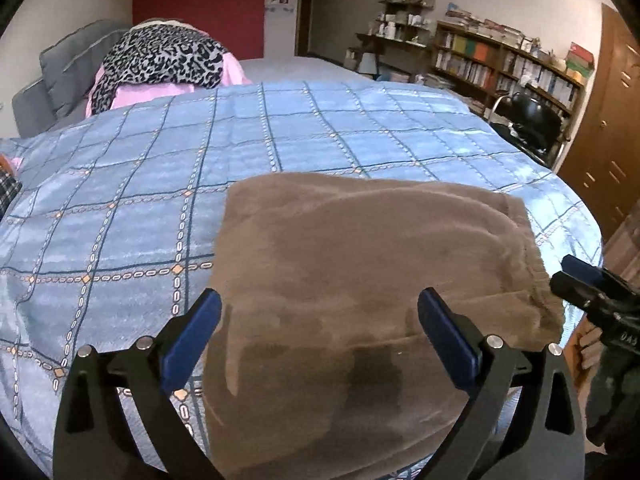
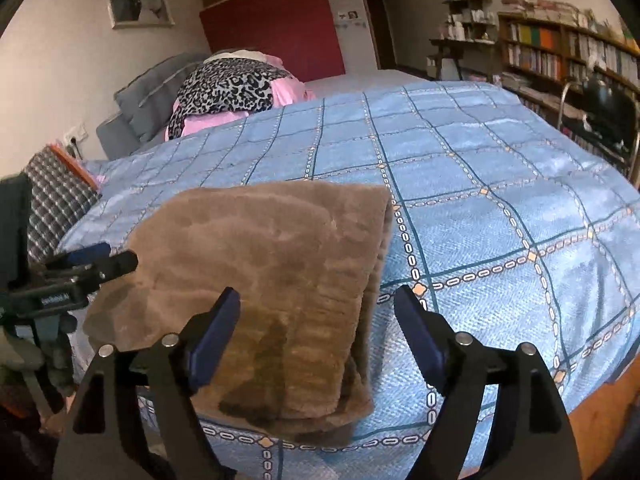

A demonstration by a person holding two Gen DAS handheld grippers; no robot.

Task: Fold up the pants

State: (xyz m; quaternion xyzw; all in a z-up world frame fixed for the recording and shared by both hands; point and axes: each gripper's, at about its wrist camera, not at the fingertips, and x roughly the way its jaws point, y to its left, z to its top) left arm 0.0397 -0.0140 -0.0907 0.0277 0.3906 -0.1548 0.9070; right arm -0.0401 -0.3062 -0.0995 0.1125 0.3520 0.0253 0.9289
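- The brown fleece pants (image 1: 360, 280) lie folded into a thick, roughly square bundle on the near part of the bed, on top of a blue checked bedspread (image 1: 160, 184).
- In the right wrist view the pants (image 2: 260, 264) show stacked layers along their right-hand edge, and that edge lies flat on the bedspread (image 2: 500, 200).
- The left tongs (image 1: 320, 328) stand wide open above the near half of the pants; both blue pads are clear of the cloth and nothing is gripped.
- The right tongs (image 2: 318, 322) are also open, a little less wide, with the layered right edge of the pants showing between the pads; the pads appear to hover just above the fabric, though the fisheye angle makes the gap hard to judge.
- Each pair of tongs shows in the other's view: the right tongs (image 1: 580, 284) sit just off the right corner of the pants, and the left tongs (image 2: 100, 260) sit at the bundle's left edge.
- At the head of the bed a leopard-print cloth (image 1: 168, 60) lies over pink fabric (image 1: 152, 94), beside grey cushions (image 1: 68, 68).
- A bookshelf (image 1: 500, 64) full of books lines the far wall to the right, with a black chair (image 1: 528, 120) in front of it.
- A red panel (image 2: 276, 24) hangs on the wall behind the bed.
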